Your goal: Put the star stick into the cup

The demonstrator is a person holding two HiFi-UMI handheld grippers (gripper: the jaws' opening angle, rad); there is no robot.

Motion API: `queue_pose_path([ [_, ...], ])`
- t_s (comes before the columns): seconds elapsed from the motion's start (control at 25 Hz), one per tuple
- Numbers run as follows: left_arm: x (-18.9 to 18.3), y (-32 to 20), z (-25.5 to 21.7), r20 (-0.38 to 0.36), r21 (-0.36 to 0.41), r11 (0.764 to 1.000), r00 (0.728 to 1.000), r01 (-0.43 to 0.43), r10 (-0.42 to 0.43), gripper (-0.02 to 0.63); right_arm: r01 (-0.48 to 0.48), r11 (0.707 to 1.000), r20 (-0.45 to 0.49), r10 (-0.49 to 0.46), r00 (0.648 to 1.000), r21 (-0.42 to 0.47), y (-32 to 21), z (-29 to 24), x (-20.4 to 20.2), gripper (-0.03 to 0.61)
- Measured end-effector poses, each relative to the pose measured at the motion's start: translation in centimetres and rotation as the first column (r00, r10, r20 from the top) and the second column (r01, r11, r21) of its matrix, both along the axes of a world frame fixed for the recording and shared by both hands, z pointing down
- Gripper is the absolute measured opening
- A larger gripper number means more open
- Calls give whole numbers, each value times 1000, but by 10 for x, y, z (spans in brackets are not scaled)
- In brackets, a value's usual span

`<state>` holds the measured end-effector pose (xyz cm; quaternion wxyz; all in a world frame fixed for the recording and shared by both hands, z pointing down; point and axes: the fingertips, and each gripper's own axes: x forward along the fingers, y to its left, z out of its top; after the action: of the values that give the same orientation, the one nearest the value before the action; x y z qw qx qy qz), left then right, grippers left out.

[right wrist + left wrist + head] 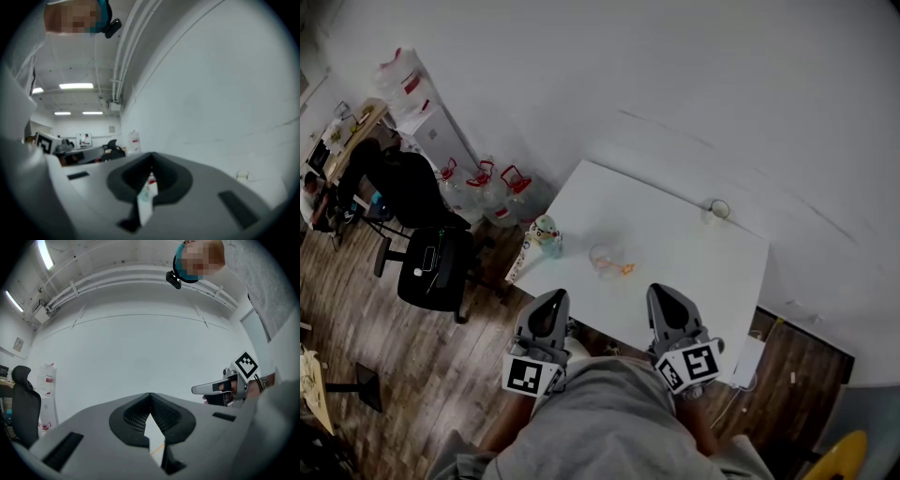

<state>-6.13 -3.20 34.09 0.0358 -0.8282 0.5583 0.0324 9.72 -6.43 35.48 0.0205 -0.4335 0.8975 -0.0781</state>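
A clear cup [602, 257] stands near the middle of the white table [694, 253]. The orange star stick [624, 269] lies on the table just right of it, touching or nearly touching the cup. Both grippers hover at the table's near edge, short of the cup. My left gripper [553, 298] is shut with nothing in it; through the slit under its tips [150, 395] a strip of the orange stick [160, 447] shows. My right gripper [662, 292] is also shut and empty [151, 155].
A small bottle with a pale label [547, 234] [146, 197] stands at the table's left edge. A little glass [718, 210] [242, 175] sits at the far right corner. Water jugs [492, 192] and a black office chair [436, 262] are on the floor left of the table.
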Motion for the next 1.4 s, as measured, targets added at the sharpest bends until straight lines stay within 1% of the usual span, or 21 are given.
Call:
queue_pose_path([
  [0.24,5,0,1,-4,-35,999,1000,-7,7,29,-5,1000,6,5,1000,-10,1,2,2,34],
  [0.52,1,1,9,13,-25,1000,1000,-8,8,29,6,999,-11,-6,1000,-34,2,11,-4,34],
  [0.76,-6,3,12,-2,-36,999,1000,15,-15,29,24,999,-22,-24,999,-36,2,15,-11,34],
  [0.88,-8,3,13,-6,-29,999,1000,22,-22,29,29,999,-25,-30,999,-40,2,16,-13,34],
  [1.0,-6,3,15,-12,-48,999,1000,22,-22,29,29,998,-24,-30,999,-47,0,18,-12,34],
  [1.16,-3,4,15,-1,-36,999,1000,7,-7,29,21,998,-22,-22,1000,-51,2,19,-11,34],
  [1.28,-1,3,17,-18,-58,998,1000,8,-9,29,14,998,-25,-15,1000,-60,1,23,-10,34],
  [1.4,-1,2,20,-9,-44,999,1000,5,-6,29,12,997,-24,-14,1000,-70,-1,27,-9,34],
])
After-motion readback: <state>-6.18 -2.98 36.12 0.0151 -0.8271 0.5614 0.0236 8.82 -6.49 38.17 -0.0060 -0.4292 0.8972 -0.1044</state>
